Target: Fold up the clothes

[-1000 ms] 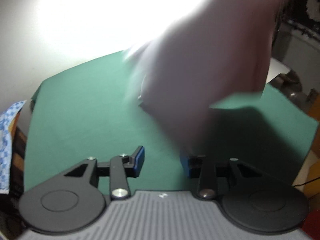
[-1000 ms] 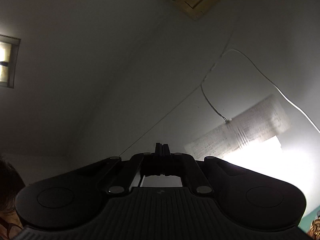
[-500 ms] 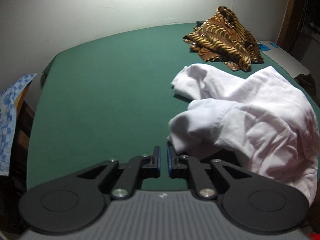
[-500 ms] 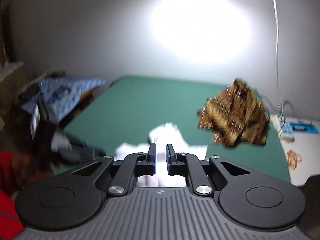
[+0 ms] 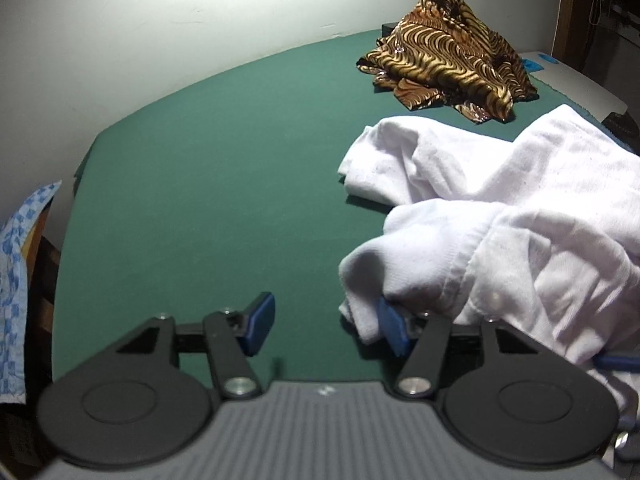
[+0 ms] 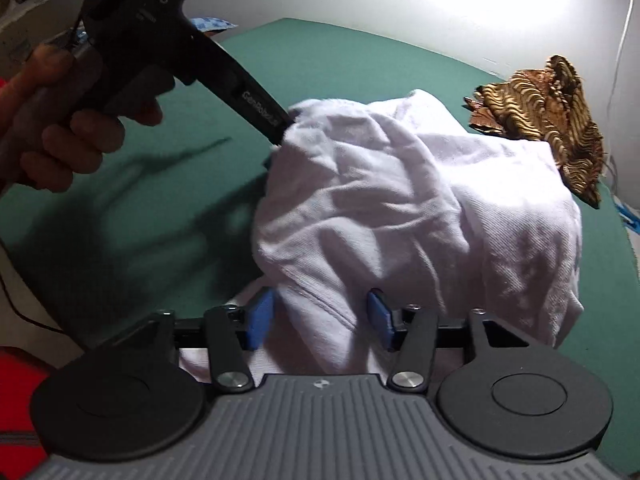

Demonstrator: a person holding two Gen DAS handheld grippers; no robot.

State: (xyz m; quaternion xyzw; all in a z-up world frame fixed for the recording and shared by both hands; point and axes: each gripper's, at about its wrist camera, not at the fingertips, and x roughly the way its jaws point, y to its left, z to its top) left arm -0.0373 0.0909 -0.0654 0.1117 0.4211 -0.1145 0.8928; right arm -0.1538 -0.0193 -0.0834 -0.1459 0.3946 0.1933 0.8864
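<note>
A crumpled white garment [image 5: 500, 208] lies in a heap on the green table [image 5: 200, 200], on its right half. My left gripper [image 5: 325, 328] is low at the heap's near left edge and its jaws are opening. Bare table shows between its pads, and cloth drapes over the right fingertip [image 5: 390, 330]. In the right wrist view a hand holds the left gripper's handle [image 6: 160, 40], whose tip is hidden under the white garment [image 6: 400, 200]. My right gripper [image 6: 320, 320] is at the heap's near side, jaws opening, with a loose fold between the pads.
A brown and gold patterned garment [image 5: 444, 52] lies bunched at the table's far right, also visible in the right wrist view [image 6: 548, 112]. A blue checked cloth [image 5: 16, 280] hangs off the left side. A white box [image 5: 572, 80] sits past the right edge. The wall stands close behind.
The white garment, held up a second ago, now lies on the table. The right gripper swung down from facing the ceiling and parted its jaws. The left gripper shut, then opened.
</note>
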